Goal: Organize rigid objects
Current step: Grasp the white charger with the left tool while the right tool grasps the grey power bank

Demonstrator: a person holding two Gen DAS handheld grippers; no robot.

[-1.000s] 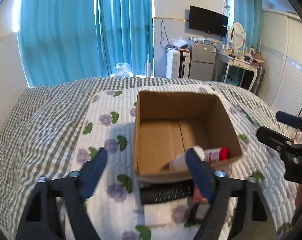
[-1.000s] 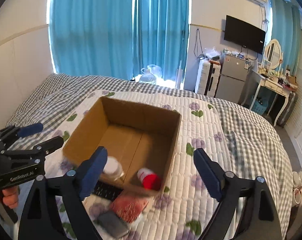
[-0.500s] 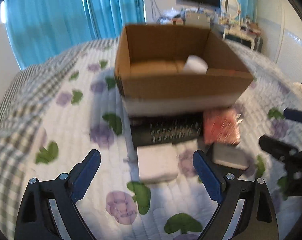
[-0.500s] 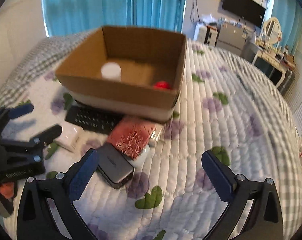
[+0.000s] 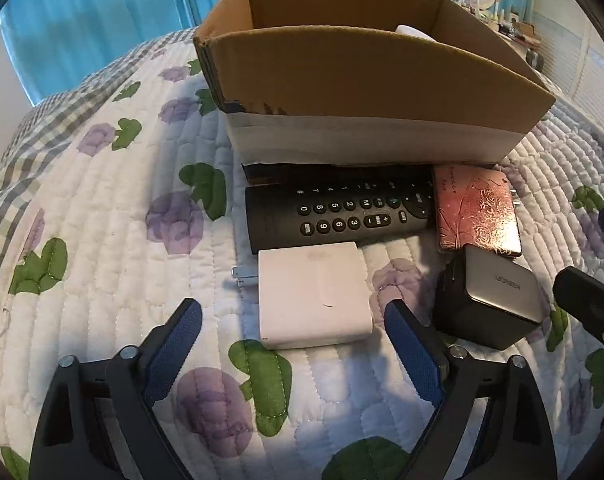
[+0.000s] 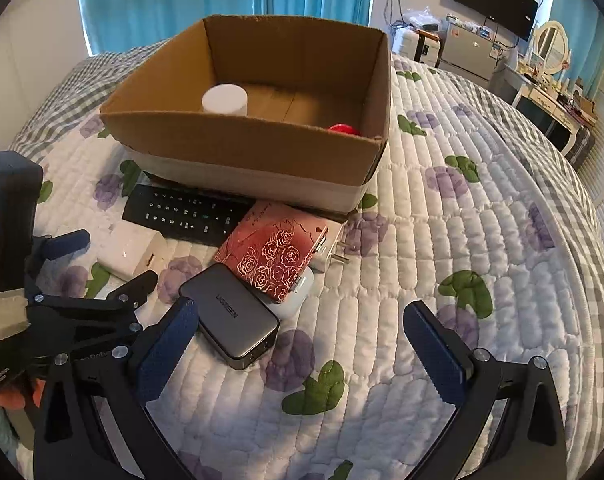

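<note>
The black remote control lay on the quilted bedspread just in front of the cardboard box, its long axis parallel to the box's near wall and its number keys facing up. The white charger lay flat just beside the remote, its metal prongs pointing to the left in the left wrist view. To its right stood a dark grey charger with the brand "UGREEN" on its side; in the right wrist view the same word could be read along its top. A red case with a rose pattern touched the remote's end and rested on a small white object.

The left gripper hovered at the white charger, its fingers closing but not yet touching it. The right gripper held its fingers wide apart over bare quilt.

Only the right wrist view showed inside the box: a white cap and a red cap.
</note>
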